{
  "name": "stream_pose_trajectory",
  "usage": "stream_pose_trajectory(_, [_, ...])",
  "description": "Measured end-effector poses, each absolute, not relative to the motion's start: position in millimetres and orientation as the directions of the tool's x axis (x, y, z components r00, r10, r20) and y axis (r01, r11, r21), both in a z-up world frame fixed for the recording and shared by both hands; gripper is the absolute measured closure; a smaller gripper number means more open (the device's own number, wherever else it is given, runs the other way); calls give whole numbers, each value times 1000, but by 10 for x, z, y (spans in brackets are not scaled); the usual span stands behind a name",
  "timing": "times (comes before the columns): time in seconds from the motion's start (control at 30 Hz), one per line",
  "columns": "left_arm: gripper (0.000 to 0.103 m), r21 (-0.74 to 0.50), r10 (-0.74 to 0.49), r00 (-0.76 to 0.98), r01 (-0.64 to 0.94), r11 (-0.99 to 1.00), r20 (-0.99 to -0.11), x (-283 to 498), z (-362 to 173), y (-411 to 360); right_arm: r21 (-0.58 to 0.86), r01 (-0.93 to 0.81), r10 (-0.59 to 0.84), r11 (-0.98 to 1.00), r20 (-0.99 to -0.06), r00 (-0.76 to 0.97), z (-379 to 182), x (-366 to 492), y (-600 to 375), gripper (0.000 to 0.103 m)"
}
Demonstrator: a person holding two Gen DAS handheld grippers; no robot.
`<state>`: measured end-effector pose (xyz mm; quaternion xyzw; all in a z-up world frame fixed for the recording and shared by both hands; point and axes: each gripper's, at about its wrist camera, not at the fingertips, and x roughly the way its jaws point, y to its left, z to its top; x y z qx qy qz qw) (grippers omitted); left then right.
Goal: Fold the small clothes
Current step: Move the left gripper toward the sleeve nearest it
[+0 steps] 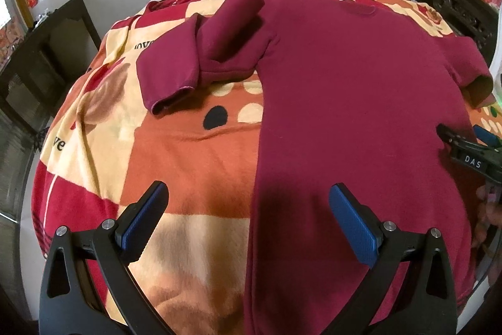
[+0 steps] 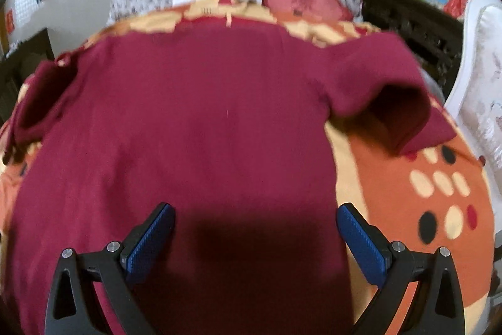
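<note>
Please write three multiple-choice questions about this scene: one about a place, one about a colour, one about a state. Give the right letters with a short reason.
1. Where does the shirt lie?
A. on a patterned blanket
B. on a chair
C. in a basket

2. What colour is the shirt?
A. green
B. dark red
C. white

3. How is the left gripper?
A. shut on the shirt
B. shut on a pillow
C. open, holding nothing

Answers:
1 A: the blanket shows on both sides of the shirt.
2 B: both views show dark red cloth.
3 C: its fingers stand wide apart above the cloth; the right gripper does likewise.
</note>
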<state>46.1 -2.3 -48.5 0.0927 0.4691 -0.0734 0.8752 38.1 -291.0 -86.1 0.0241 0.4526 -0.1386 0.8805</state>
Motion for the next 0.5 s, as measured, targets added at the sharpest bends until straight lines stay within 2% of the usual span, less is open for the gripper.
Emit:
stream_pose_trajectory(0.3, [0, 109, -30, 552, 216, 970, -833, 508, -554, -40, -46, 271, -195, 962, -808, 556, -894, 346, -2996, 0])
stream_pose_trajectory(0.4, [0, 156, -20, 626, 224, 962, -780, 522, -531, 44, -50, 272, -200, 961, -806, 557, -890, 354, -2953, 0])
stream_pose_trajectory(0.5, [0, 324, 81, 735, 194, 926, -673, 555, -595, 157, -55, 272, -204, 961, -805, 557, -888, 360, -2943, 0])
